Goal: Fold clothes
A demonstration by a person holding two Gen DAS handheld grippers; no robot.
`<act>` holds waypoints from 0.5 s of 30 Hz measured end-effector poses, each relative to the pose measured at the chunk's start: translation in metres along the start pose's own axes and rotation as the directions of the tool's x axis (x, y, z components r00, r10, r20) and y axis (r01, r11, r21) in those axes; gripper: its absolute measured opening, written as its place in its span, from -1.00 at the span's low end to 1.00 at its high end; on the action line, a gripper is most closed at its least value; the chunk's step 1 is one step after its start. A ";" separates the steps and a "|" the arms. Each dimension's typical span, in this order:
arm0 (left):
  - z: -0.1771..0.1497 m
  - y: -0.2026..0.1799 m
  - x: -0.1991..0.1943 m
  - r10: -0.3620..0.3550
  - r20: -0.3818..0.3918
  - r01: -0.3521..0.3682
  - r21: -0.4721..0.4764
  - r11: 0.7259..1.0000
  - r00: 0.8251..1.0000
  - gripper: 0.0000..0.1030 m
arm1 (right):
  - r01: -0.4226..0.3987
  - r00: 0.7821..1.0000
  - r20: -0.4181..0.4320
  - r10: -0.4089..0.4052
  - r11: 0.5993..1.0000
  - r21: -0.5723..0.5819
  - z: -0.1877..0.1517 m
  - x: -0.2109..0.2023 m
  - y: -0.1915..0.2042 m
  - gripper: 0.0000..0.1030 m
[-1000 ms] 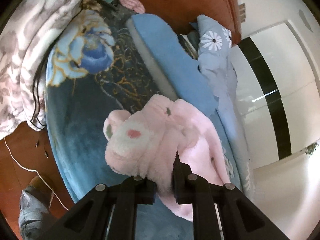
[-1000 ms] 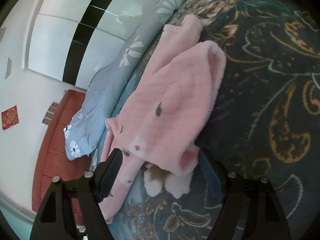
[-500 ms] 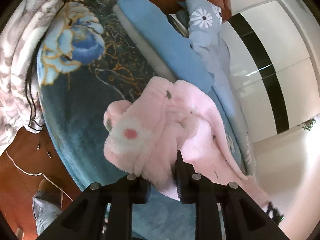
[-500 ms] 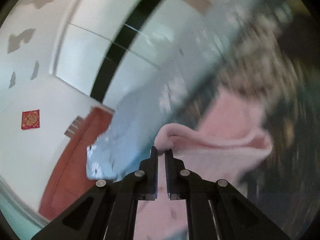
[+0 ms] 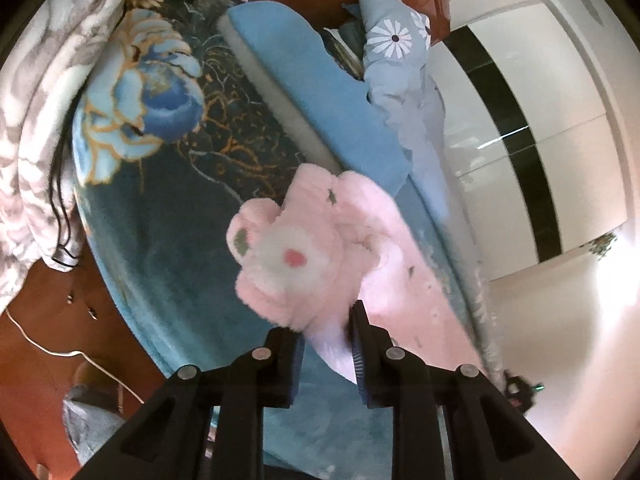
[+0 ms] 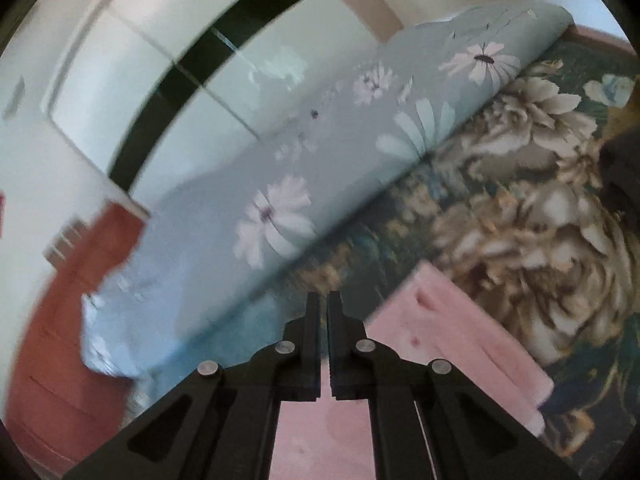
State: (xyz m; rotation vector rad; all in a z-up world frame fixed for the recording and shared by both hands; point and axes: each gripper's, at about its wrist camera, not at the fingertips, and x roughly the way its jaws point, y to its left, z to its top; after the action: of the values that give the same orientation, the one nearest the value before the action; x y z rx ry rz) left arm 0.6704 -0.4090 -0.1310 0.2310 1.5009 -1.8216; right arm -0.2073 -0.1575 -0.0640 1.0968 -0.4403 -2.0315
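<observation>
While the left view is showing the fuzzy pink garment (image 5: 320,248) bunched on the flowered blue blanket (image 5: 168,216), the right view is showing only its flat pink edge (image 6: 460,336). The left tool (image 5: 326,340) is pinching pink fluff. The right tool (image 6: 323,320) is sitting nearly closed, holding nothing.

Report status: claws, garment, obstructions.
Left claw shut on pink fleece garment. Right claw shut, grip unclear. Garment bunched on floral blanket. Nothing obstructing.
</observation>
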 end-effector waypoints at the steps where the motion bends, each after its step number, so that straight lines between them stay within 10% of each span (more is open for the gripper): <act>1: 0.001 0.001 -0.003 -0.016 0.003 0.016 -0.004 1.000 1.000 -0.53 | 0.002 1.000 -0.013 -0.002 1.000 -0.014 -0.005 -0.001 -0.003 -0.93; 5: -0.004 0.002 -0.022 0.027 0.034 -0.028 0.044 0.999 0.999 -0.38 | 0.032 0.999 0.001 -0.032 0.999 0.025 -0.022 -0.031 -0.040 -0.79; 7: -0.005 0.008 -0.036 0.084 0.090 -0.088 0.042 0.995 0.992 -0.30 | 0.049 0.999 0.015 -0.050 0.997 0.057 -0.030 -0.050 -0.060 0.23; 8: -0.005 0.013 -0.046 0.111 0.130 -0.116 0.027 0.993 0.985 -0.28 | 0.058 0.998 0.021 -0.060 0.996 0.073 -0.034 -0.059 -0.071 0.35; 12: 0.003 0.007 -0.072 0.186 0.273 -0.190 -0.013 0.982 0.944 -0.17 | 0.074 0.996 0.031 -0.080 0.984 0.162 -0.047 -0.088 -0.112 0.37; 15: 0.005 -0.027 -0.059 0.147 0.291 -0.175 0.070 0.982 0.945 -0.09 | 0.031 0.999 -0.027 -0.024 0.960 0.278 -0.052 -0.073 -0.135 0.37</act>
State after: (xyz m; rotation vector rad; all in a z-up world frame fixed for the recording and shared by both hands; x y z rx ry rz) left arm 0.6961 -0.3877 -0.0755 0.1258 1.1631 -1.7140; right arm -0.2036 -0.0120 -0.1357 1.2982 -0.7198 -2.0205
